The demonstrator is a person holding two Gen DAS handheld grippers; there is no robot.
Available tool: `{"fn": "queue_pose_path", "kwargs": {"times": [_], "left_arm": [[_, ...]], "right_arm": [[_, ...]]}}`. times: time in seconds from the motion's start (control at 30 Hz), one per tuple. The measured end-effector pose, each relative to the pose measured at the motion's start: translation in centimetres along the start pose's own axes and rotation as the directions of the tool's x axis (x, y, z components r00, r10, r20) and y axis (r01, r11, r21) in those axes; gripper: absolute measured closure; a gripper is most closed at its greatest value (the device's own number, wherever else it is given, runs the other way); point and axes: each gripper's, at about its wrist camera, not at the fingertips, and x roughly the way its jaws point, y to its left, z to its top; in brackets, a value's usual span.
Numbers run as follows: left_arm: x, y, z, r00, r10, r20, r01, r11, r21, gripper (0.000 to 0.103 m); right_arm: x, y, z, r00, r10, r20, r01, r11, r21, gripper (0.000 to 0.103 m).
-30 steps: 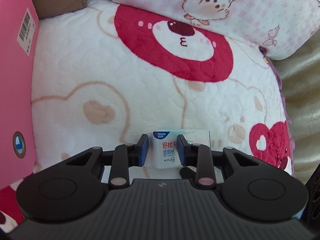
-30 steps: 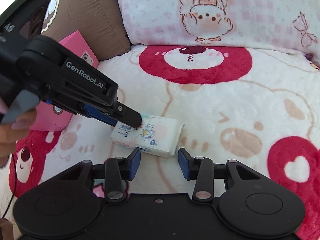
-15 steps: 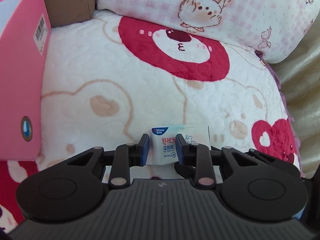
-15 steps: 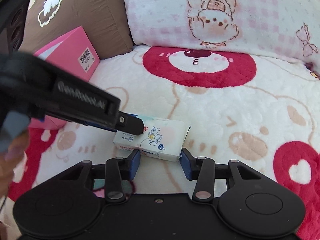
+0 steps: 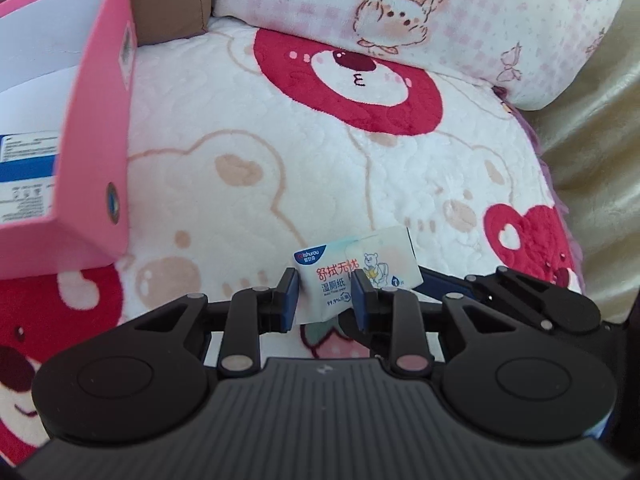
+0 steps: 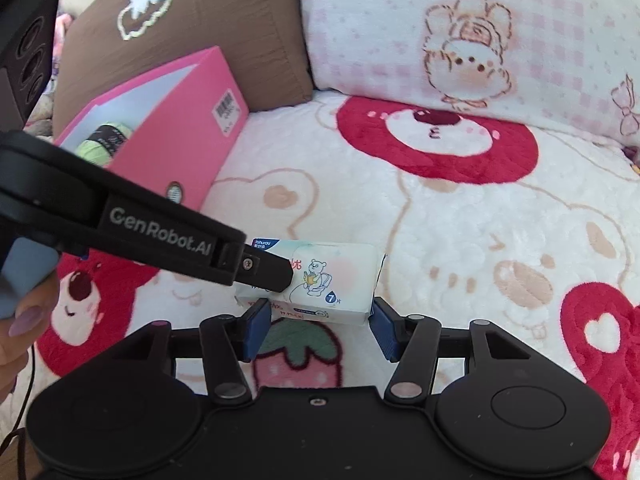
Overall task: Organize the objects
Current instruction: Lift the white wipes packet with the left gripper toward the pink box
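Wipes pack (image 5: 352, 276) pinched at one end by left gripper (image 5: 325, 294), lifted off blanket (image 5: 248, 128) toward pink box (image 5: 92, 152); right gripper (image 6: 316, 326) just spreading, pads clear, handing it over.

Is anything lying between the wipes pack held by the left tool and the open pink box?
Nothing visible does. The wipes pack is pinched in the left tool, and only bare blanket shows between it and the pink box. The box already holds a green yarn ball.
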Motion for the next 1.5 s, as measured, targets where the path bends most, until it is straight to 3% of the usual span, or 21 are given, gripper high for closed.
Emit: {"fn": "queue_pose_path", "kwargs": {"times": [0.43, 0.63, 1.07, 1.5], "left_arm": [[-9.5, 1.7, -1.5, 0.998, -0.042, 0.035, 0.042, 0.999, -0.004, 0.076], [-13.5, 2.3, -3.0, 0.996, -0.058, 0.065, 0.060, 0.998, -0.030, 0.074], [-17.9, 3.3, -5.0, 0.991, -0.053, 0.126, 0.055, 0.998, -0.015, 0.074], [-22.1, 6.0, -5.9, 0.973, -0.037, 0.228, 0.047, 0.998, -0.038, 0.071]], "right_arm": [[-5.4, 5.8, 1.7, 0.997, 0.067, 0.047, -0.062, 0.992, -0.106, 0.038], [-6.9, 8.4, 1.8, 0.995, 0.096, 0.011, -0.093, 0.983, -0.156, 0.036], [-11.1, 12.6, 3.0, 0.994, 0.083, 0.074, -0.061, 0.964, -0.260, 0.036], [-11.3, 17.6, 4.5, 0.994, 0.076, 0.083, -0.046, 0.945, -0.323, 0.036]]}}
